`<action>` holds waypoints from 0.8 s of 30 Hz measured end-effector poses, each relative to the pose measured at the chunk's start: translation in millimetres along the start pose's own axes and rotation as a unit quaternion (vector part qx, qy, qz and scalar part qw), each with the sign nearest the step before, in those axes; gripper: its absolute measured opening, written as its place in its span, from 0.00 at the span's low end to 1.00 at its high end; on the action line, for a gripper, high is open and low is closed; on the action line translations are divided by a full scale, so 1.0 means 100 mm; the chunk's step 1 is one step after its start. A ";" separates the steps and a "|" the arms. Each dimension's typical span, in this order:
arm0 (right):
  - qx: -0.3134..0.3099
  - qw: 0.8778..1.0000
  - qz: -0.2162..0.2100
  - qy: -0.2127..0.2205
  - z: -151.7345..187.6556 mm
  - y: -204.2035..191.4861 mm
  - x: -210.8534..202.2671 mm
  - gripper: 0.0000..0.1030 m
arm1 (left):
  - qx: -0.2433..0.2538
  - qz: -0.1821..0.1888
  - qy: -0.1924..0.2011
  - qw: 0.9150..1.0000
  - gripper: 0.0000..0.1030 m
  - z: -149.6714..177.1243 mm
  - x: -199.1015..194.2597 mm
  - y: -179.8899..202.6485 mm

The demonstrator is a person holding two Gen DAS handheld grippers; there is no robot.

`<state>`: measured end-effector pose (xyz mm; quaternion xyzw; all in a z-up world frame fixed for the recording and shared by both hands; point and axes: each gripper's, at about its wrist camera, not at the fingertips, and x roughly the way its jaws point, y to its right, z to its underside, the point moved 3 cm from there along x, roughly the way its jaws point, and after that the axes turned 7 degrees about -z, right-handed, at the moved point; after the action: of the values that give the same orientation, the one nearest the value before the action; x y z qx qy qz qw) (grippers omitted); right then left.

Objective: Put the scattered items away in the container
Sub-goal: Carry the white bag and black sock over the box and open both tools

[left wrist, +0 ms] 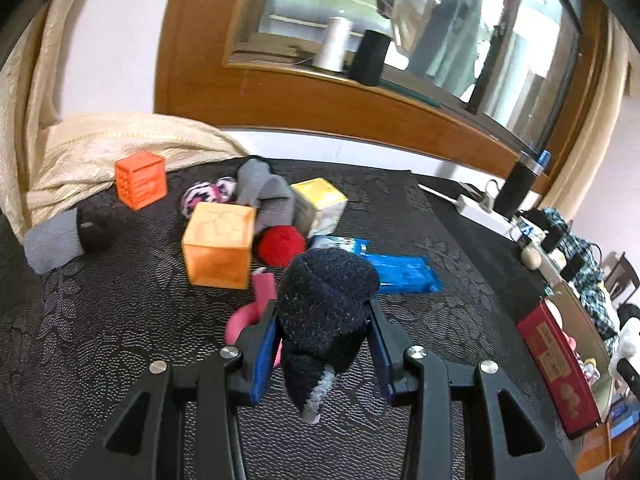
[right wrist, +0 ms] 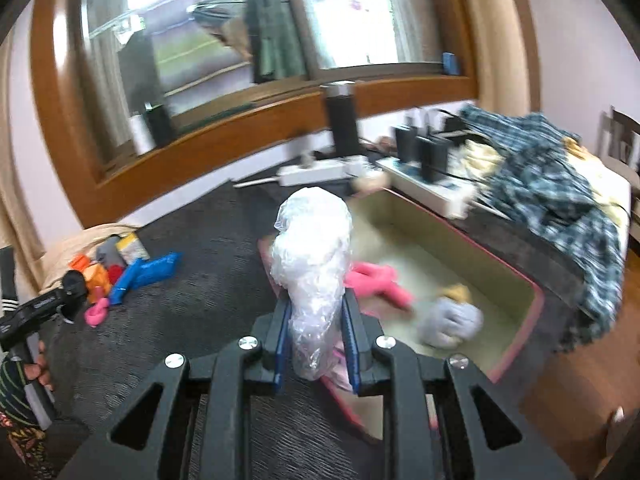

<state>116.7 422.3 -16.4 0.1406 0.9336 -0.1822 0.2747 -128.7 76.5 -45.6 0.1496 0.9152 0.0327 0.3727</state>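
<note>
Both grippers are mid-carry: left gripper (left wrist: pixel 322 320) clamped on a dark sock (left wrist: pixel 326 300), right gripper (right wrist: pixel 316 316) clamped on crumpled plastic wrap (right wrist: pixel 310 248) beside the box (right wrist: pixel 520 276). Next it probably needs moving over it, then letting go.

Navy sock (left wrist: pixel 326 304), orange cube (left wrist: pixel 218 250), red ball (left wrist: pixel 280 245), blue packet (left wrist: pixel 404 276).

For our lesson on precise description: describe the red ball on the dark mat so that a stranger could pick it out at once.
Find the wooden window frame, then look down to the dark patterned mat and its pile of toys. The red ball lies beside the big orange cube, in front of the grey sock. It is the only round, fuzzy, plain red thing there.
</note>
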 end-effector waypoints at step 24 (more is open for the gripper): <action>0.046 0.999 0.011 0.019 0.20 0.29 -0.29 0.51 | 0.033 0.021 0.009 0.999 0.42 0.07 -0.11 0.29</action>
<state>160.1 434.8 -23.1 0.1670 0.9277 -0.2191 0.2518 -109.4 100.1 -38.1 0.1809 0.9157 0.0117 0.3586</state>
